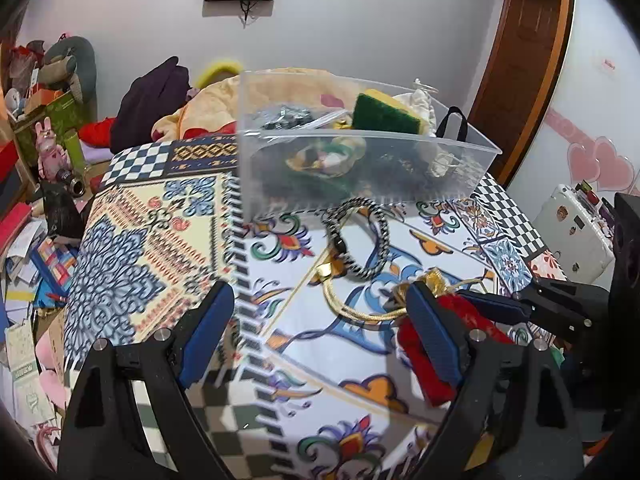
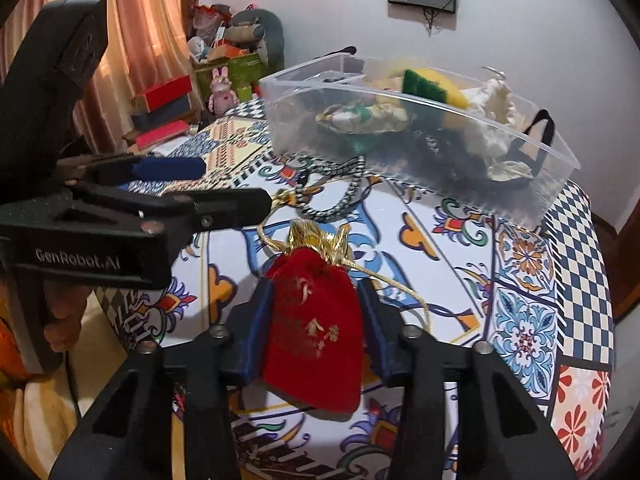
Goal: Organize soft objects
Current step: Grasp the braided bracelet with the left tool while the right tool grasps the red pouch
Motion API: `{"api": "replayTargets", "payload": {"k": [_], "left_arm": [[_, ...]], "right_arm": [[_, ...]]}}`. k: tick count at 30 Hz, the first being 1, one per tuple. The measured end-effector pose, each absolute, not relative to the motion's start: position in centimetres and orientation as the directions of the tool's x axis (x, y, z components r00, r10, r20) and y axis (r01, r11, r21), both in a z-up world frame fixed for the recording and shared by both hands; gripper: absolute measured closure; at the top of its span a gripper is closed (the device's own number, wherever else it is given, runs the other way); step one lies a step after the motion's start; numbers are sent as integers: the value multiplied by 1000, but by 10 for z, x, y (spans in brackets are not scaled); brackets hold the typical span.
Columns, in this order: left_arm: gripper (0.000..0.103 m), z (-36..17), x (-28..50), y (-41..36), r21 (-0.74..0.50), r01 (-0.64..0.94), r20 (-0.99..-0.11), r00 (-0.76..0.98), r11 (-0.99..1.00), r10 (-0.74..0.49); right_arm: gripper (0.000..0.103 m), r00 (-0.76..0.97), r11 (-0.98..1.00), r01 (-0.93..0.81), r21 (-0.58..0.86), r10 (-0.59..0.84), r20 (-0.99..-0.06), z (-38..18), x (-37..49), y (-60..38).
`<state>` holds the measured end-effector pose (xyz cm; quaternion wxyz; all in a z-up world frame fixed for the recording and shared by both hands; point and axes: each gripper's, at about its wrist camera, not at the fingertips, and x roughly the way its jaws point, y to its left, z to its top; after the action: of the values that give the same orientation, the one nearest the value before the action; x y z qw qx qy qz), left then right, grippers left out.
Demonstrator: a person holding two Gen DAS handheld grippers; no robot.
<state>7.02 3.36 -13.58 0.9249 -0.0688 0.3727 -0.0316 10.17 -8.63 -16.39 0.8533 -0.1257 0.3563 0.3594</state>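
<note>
A red velvet pouch [image 2: 312, 328] with a gold top and gold cord sits between the fingers of my right gripper [image 2: 316, 292], which is shut on it just above the patterned tablecloth [image 2: 520, 320]. In the left wrist view the pouch [image 1: 460, 316] shows behind my right-hand finger. My left gripper [image 1: 320, 312] is open and empty over the cloth; it also shows in the right wrist view [image 2: 224, 184]. A black-and-white braided loop [image 1: 360, 236] and a gold cord [image 1: 352, 304] lie in front of the clear plastic bin [image 1: 456, 172], which holds a green-yellow sponge [image 1: 384, 114] and other soft items.
A bed with an orange blanket [image 1: 224, 96] and dark clothes lies behind the table. Clutter of boxes and a pink rabbit toy [image 1: 50, 148] stands at the left. A white suitcase [image 1: 572, 228] stands at the right, near a wooden door [image 1: 516, 60].
</note>
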Motion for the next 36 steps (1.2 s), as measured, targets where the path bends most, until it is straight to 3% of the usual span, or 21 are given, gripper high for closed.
{"api": "replayTargets", "payload": {"k": [3, 6, 17, 20, 24, 29, 36], "left_arm": [[15, -134, 80, 24, -141, 18, -682, 723, 990, -111], [16, -133, 94, 16, -133, 18, -685, 721, 991, -105], [37, -148, 131, -1, -115, 18, -739, 666, 993, -98], [46, -149, 133, 0, -90, 15, -739, 669, 996, -77], [72, -149, 133, -1, -98, 39, -731, 675, 994, -99], [91, -143, 121, -1, -93, 70, -707, 697, 993, -115], [91, -115, 100, 4, -94, 100, -640, 756, 991, -137]], "right_arm": [[77, 524, 739, -672, 43, 515, -678, -159, 104, -98], [78, 569, 776, -630, 38, 494, -658, -153, 109, -112], [78, 641, 852, -507, 130, 474, -604, -137, 128, -162], [78, 643, 852, -503, 146, 482, -596, -135, 129, -163], [78, 647, 854, -495, 157, 483, -589, -131, 130, -166], [78, 654, 854, -496, 156, 486, -579, -127, 132, -168], [78, 681, 854, -498, 150, 492, -542, -108, 144, -168]]}}
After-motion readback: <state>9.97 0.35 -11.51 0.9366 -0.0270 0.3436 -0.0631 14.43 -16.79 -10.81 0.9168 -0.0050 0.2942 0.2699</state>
